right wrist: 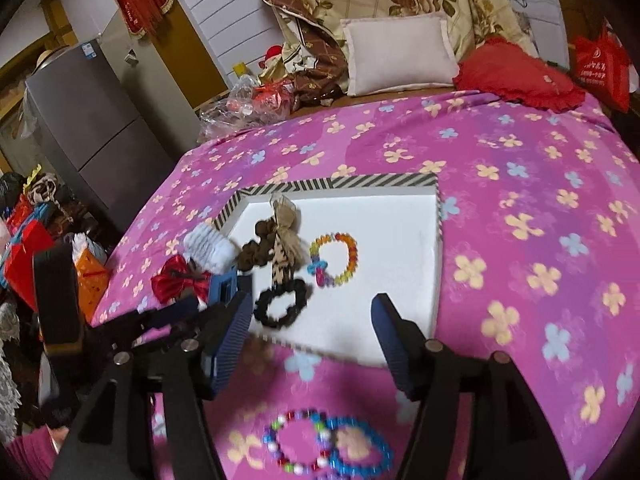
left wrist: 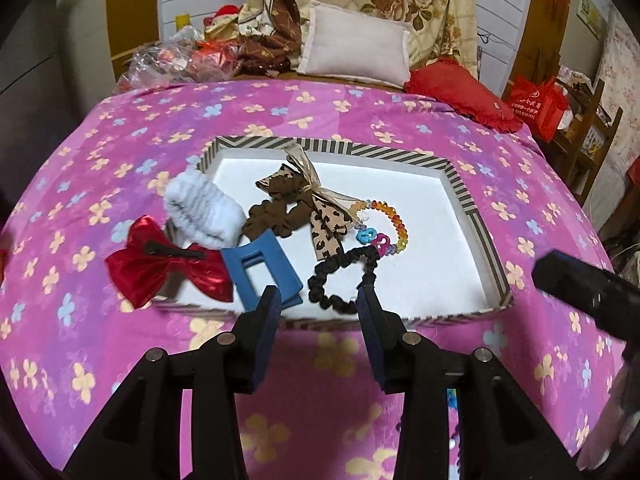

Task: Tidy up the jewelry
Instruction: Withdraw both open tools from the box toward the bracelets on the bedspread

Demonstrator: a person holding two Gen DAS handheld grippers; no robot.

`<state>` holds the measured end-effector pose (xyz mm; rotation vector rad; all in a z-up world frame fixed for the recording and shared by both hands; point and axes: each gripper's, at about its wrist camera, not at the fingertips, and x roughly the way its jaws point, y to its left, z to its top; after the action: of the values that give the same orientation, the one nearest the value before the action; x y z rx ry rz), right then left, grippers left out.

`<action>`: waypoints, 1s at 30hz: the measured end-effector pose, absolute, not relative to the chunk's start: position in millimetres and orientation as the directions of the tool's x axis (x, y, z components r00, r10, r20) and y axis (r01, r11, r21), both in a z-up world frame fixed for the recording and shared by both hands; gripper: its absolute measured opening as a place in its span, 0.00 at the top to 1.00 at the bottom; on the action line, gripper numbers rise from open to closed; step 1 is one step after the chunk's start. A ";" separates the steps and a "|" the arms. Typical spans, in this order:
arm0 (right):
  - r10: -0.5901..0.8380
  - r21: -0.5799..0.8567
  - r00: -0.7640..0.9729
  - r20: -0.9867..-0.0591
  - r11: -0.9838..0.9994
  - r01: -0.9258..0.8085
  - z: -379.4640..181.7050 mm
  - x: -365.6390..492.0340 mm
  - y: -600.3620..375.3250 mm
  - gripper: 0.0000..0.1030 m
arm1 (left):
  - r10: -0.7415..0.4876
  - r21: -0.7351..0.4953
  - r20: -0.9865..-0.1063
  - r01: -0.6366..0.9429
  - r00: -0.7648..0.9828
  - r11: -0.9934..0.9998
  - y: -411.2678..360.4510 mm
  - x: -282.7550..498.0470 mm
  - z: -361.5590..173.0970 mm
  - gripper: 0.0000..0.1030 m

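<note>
A striped-rim white tray (left wrist: 460, 184) lies on the pink flowered bedspread; it also shows in the right wrist view (right wrist: 400, 220). In it lie a black scrunchie (left wrist: 344, 276), a blue hair claw (left wrist: 260, 272), a leopard bow scrunchie (left wrist: 304, 204) and a coloured bead bracelet (left wrist: 390, 220). A white fluffy scrunchie (left wrist: 204, 210) and a red bow clip (left wrist: 168, 266) rest over its left rim. My left gripper (left wrist: 318, 304) is open and empty at the tray's near edge. My right gripper (right wrist: 312, 320) is open and empty above the near rim. Two bead bracelets (right wrist: 328, 448), multicoloured and blue, lie on the spread below it.
A white pillow (left wrist: 356, 44), a red cushion (left wrist: 460, 92), folded quilts and plastic bags (left wrist: 176, 56) sit at the head of the bed. A grey fridge (right wrist: 92, 128) and bags stand left of the bed. A wooden chair (left wrist: 584, 136) stands to the right.
</note>
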<state>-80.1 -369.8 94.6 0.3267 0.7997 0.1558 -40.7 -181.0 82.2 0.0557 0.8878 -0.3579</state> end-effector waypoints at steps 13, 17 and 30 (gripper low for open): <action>0.137 0.200 0.709 -0.692 0.980 0.005 96.9 -155.4 -349.2 0.35 | -0.265 -0.076 -0.753 0.319 0.602 0.945 -168.3 -93.9 84.8 0.61; 0.134 0.201 0.717 -0.684 0.980 0.009 97.9 -173.0 -347.2 0.35 | -0.264 -0.073 -0.752 0.322 0.604 0.944 -165.1 -108.4 85.3 0.61; 0.081 0.134 0.765 -0.639 0.991 0.008 111.8 -212.5 -340.9 0.24 | -0.267 -0.054 -0.736 0.339 0.622 0.939 -163.5 -143.9 91.1 0.61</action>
<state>-212.5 -340.9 111.8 0.1318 0.6993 0.0396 -143.9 -163.5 91.1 0.0932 0.8298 -0.3487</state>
